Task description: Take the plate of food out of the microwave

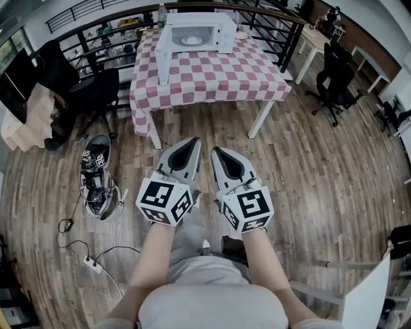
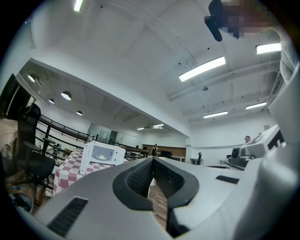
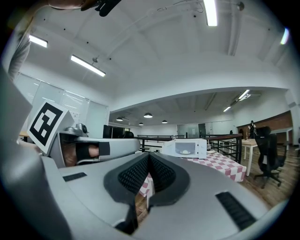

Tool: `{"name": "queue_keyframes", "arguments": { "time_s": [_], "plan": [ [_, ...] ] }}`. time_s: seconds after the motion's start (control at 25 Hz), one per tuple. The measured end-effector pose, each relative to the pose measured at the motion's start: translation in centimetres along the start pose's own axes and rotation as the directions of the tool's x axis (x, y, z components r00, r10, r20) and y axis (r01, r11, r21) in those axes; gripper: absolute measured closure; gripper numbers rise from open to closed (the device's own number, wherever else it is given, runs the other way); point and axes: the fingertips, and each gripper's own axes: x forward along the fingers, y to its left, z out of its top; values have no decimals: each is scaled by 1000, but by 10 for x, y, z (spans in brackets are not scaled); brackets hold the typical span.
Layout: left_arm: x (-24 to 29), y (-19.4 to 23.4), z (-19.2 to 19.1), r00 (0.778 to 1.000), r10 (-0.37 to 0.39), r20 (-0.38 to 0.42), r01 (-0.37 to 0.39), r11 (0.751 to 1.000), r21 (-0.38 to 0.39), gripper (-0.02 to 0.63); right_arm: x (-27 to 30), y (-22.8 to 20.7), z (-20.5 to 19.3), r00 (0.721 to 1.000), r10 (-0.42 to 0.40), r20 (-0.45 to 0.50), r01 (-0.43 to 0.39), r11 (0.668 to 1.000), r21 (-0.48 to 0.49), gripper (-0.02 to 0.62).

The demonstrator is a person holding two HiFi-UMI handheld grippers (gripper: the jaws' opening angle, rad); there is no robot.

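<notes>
A white microwave (image 1: 196,32) stands at the far side of a red-and-white checked table (image 1: 212,77), its door (image 1: 163,59) swung open to the left. Inside it sits a white plate of food (image 1: 191,40). Both grippers hover over the wooden floor well short of the table. My left gripper (image 1: 193,142) is shut and empty, and so is my right gripper (image 1: 217,151) beside it. The left gripper view shows the microwave (image 2: 100,155) far off to the left of the closed jaw tips (image 2: 153,160). In the right gripper view the microwave (image 3: 185,148) and plate (image 3: 186,152) lie ahead to the right.
A black office chair (image 1: 90,90) stands left of the table, another (image 1: 337,80) to its right near a white desk (image 1: 314,40). A black railing (image 1: 270,13) runs behind the table. Gear (image 1: 96,183) and a power strip with cables (image 1: 93,263) lie on the floor at left.
</notes>
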Motion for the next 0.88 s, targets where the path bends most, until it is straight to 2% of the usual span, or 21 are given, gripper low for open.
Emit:
{"name": "queue_keyframes", "arguments": {
  "time_s": [0.36,0.88],
  "plan": [
    [56,20,3,1000,-28,1,28,999,25,603,38,-42,-1,1000,-22,19,22,1000,12,571],
    [150,85,3,999,-43,-6,43,999,32,603,128,-104,-5,999,-24,22,24,1000,2,569]
  ]
}}
